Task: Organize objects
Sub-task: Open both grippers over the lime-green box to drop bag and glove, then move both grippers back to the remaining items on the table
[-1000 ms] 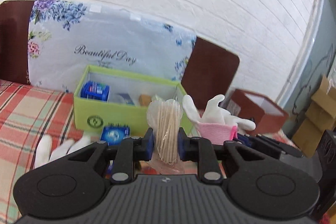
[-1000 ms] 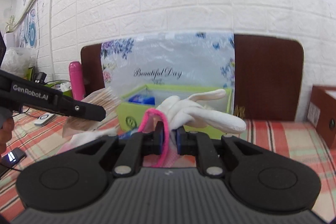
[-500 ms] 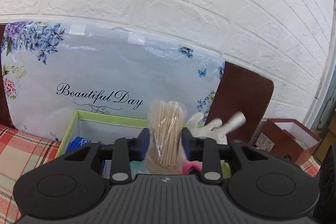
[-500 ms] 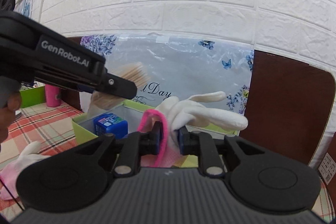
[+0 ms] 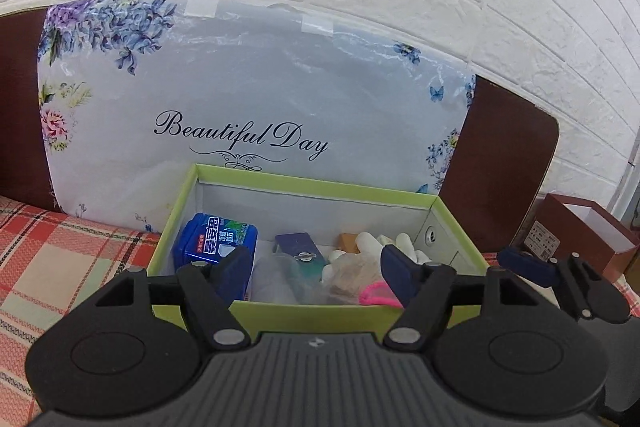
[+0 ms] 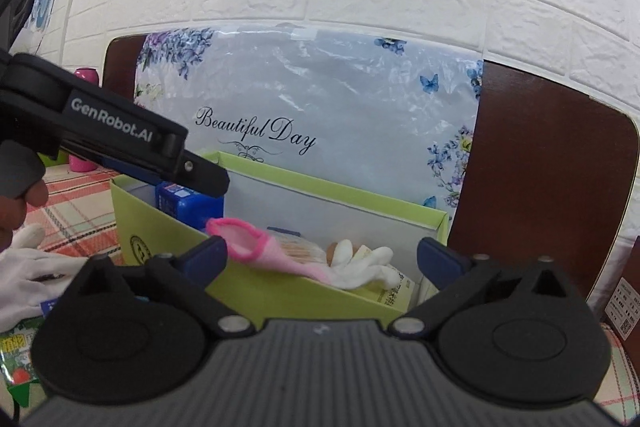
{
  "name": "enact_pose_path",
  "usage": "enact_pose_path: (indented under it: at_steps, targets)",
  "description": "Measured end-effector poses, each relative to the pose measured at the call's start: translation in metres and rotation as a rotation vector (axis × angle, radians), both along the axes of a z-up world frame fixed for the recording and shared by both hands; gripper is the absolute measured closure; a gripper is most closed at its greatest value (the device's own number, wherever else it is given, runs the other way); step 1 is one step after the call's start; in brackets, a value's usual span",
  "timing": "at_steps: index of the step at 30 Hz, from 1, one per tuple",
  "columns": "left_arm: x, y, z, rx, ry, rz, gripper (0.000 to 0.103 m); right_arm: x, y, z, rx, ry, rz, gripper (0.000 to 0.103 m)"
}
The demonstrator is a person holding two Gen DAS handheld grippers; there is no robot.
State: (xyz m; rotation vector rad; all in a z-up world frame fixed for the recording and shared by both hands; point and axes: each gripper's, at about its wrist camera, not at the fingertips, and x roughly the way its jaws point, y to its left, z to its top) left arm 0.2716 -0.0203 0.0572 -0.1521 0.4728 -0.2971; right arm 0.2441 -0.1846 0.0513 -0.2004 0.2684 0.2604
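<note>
Both grippers have just been opening, and the toothpick bag and the pink-cuffed white glove they carried a second ago now lie inside the green box on the plaid-covered tabletop. Also in the box: a blue mint tin, a dark blue packet and the clear toothpick bag. With jaws wide and nothing between them, the left gripper and right gripper hover at the box's near wall, just short of the glove. A brown box stands at right.
</note>
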Motion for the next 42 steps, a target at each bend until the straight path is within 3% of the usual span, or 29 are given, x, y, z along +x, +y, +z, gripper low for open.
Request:
enact_pose_path:
  at_steps: [7, 13, 17, 23, 28, 35, 40, 42]
  targets:
    - [-0.062, 0.005, 0.022, -0.032, -0.019, -0.019, 0.024, -0.065, -0.008, 0.028, 0.052, -0.061, 0.016, 0.0]
    - [-0.124, 0.016, 0.007, -0.008, -0.006, -0.004, 0.023, -0.133, -0.02, 0.02, 0.142, -0.048, 0.006, 0.0]
    - [-0.157, 0.019, -0.017, 0.025, 0.035, 0.002, 0.023, -0.161, -0.023, -0.006, 0.223, 0.034, -0.004, 0.0]
    - [-0.188, 0.033, -0.059, 0.012, 0.106, 0.027, 0.023, -0.168, -0.022, -0.042, 0.308, 0.221, -0.01, 0.0]
    - [-0.19, 0.054, -0.077, -0.002, 0.15, 0.104, 0.023, -0.172, -0.02, -0.052, 0.325, 0.257, -0.007, 0.0]
    - [-0.167, 0.094, -0.076, 0.051, 0.095, 0.263, 0.023, -0.17, -0.018, -0.058, 0.318, 0.284, -0.023, 0.0]
    - [-0.125, 0.111, -0.084, 0.097, 0.151, 0.275, 0.022, -0.172, -0.016, -0.059, 0.308, 0.28, -0.037, 0.0]
    - [-0.115, 0.116, -0.09, 0.064, 0.206, 0.238, 0.022, -0.173, -0.013, -0.059, 0.295, 0.275, -0.039, 0.0]
